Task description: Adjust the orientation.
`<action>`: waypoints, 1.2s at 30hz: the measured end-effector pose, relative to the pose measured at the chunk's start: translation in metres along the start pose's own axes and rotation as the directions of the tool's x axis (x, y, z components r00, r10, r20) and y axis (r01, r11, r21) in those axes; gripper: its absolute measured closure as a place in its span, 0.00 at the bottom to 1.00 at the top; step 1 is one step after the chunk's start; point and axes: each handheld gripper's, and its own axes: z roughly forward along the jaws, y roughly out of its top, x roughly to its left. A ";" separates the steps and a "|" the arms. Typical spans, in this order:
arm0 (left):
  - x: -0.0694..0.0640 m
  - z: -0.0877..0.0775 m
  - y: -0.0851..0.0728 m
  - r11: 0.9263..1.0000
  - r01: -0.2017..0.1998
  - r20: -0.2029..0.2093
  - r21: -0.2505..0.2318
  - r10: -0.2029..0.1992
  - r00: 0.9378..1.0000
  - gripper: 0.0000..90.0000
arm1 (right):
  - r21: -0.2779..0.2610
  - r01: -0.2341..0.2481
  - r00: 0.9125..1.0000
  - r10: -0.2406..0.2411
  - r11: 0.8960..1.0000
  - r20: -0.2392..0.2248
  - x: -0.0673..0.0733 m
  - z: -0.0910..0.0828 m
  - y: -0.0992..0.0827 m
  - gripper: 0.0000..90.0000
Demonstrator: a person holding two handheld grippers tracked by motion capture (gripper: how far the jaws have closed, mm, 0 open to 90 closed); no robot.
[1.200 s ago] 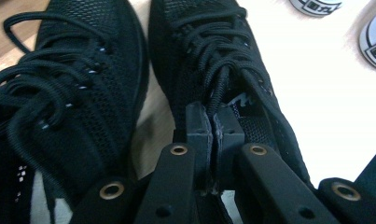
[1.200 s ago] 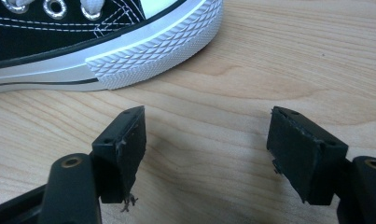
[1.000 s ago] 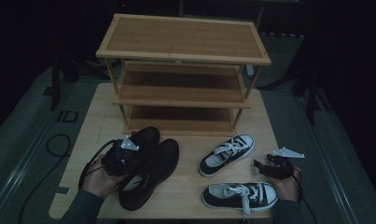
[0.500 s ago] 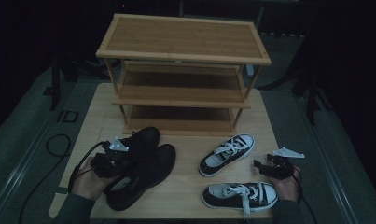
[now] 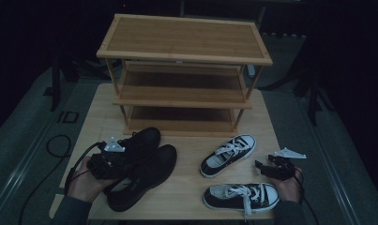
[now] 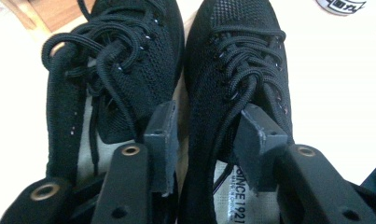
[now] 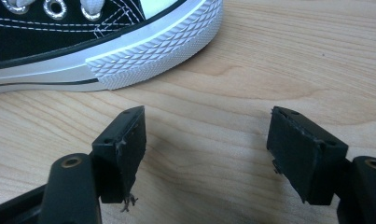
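Two black lace-up shoes (image 5: pixel 144 176) lie side by side at the front left of the wooden table (image 5: pixel 97 112). My left gripper (image 5: pixel 128 160) hovers over their heel ends. In the left gripper view its jaws (image 6: pixel 206 121) have just been opening. They stand apart over the two shoes (image 6: pixel 129 60), and between them lie the laces and inner edge of the right-hand one (image 6: pixel 237 51); the pads are not pressing. My right gripper (image 5: pixel 264 168) rests open on the table at the front right, nothing between its fingers (image 7: pixel 206 123). A black-and-white sneaker's toe (image 7: pixel 129 42) lies just ahead of it.
A three-tier bamboo shoe rack (image 5: pixel 184 37) stands at the back of the table, its shelves bare. One black-and-white sneaker (image 5: pixel 228 150) lies angled at centre right, another (image 5: pixel 241 196) along the front edge. Cables trail off the left side.
My left hand and gripper have drawn back a little to the left and front, and the black pair shifted slightly with them. The right gripper and both sneakers have stayed put.
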 end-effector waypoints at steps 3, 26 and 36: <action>0.000 -0.001 0.000 1.000 0.003 -0.036 -0.004 -0.003 0.999 0.54 | 0.000 -0.001 1.000 0.001 1.000 0.000 0.000 0.000 0.000 0.31; 0.017 0.023 0.003 0.998 0.027 0.018 0.065 -0.028 0.999 0.28 | 0.000 -0.004 1.000 0.004 1.000 -0.003 0.000 0.000 0.000 0.31; 0.024 0.027 0.007 0.997 0.015 0.063 0.078 -0.020 0.998 0.57 | 0.000 -0.005 1.000 0.005 1.000 -0.004 -0.001 0.000 0.000 0.31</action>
